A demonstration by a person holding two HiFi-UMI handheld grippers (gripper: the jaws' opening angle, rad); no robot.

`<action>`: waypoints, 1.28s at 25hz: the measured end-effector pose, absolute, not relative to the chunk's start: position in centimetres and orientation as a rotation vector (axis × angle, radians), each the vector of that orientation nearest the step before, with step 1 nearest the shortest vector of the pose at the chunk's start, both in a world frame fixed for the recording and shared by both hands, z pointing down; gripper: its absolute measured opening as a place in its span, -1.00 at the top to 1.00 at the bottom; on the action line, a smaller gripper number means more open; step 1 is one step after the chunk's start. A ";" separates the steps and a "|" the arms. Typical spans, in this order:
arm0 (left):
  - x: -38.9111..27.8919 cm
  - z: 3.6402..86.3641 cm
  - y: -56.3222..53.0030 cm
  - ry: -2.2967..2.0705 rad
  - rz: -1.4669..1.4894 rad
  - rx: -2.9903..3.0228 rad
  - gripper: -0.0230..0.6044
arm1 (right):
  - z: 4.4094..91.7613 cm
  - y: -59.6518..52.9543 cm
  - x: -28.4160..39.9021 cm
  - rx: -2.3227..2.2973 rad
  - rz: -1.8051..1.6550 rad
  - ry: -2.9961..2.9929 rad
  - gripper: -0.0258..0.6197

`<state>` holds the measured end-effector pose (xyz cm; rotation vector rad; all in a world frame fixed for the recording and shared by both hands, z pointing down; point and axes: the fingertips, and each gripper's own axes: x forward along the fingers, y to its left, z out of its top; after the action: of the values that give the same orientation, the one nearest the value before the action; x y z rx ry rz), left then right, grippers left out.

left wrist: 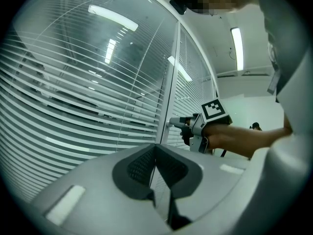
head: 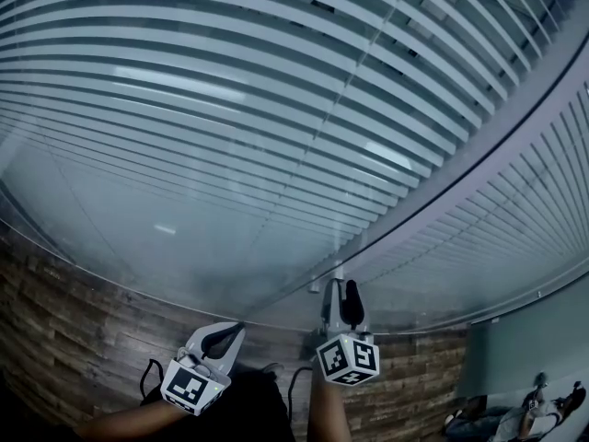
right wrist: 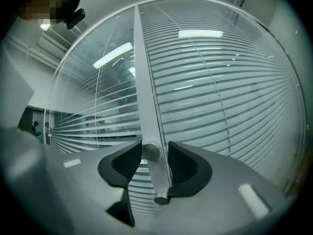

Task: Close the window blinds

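As left tongs (head: 235,331) sit closed, right tongs (head: 340,291) gape around 1 blinds knob (right wrist: 150,152).

3 wide-angle views, all turned on 1 glazed wall of blinds (head: 230,109).

The head view sits behind and above both hands and faces the glass, with the left gripper (head: 224,339) and right gripper (head: 340,293) low in its picture. The left gripper view looks level along its own jaws, a little back from the glass, and takes in the right gripper from the side at the frame post (left wrist: 168,82). The right gripper view is the nearest of the 3, hard up against that post with a knob (right wrist: 150,152) between its jaws. All 3 share the post and the slats beside it.
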<state>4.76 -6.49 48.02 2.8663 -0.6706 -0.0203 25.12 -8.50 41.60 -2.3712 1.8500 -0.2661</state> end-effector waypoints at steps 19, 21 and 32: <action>5.4 48.6 -6.7 -0.641 -0.007 2.852 0.93 | 42.6 -9.6 24.7 -2.382 -0.317 1.927 0.53; 5.3 48.5 -6.9 -0.647 -0.012 2.851 0.93 | 42.6 -9.6 24.5 -2.445 -0.267 1.962 0.53; 5.6 48.7 -6.9 -0.632 -0.022 2.824 0.93 | 42.6 -9.6 24.1 -2.604 -0.075 2.128 0.53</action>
<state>5.62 -6.92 48.72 2.8237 -0.6321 -0.0217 24.06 -9.64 42.62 -2.6040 2.1283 -0.0749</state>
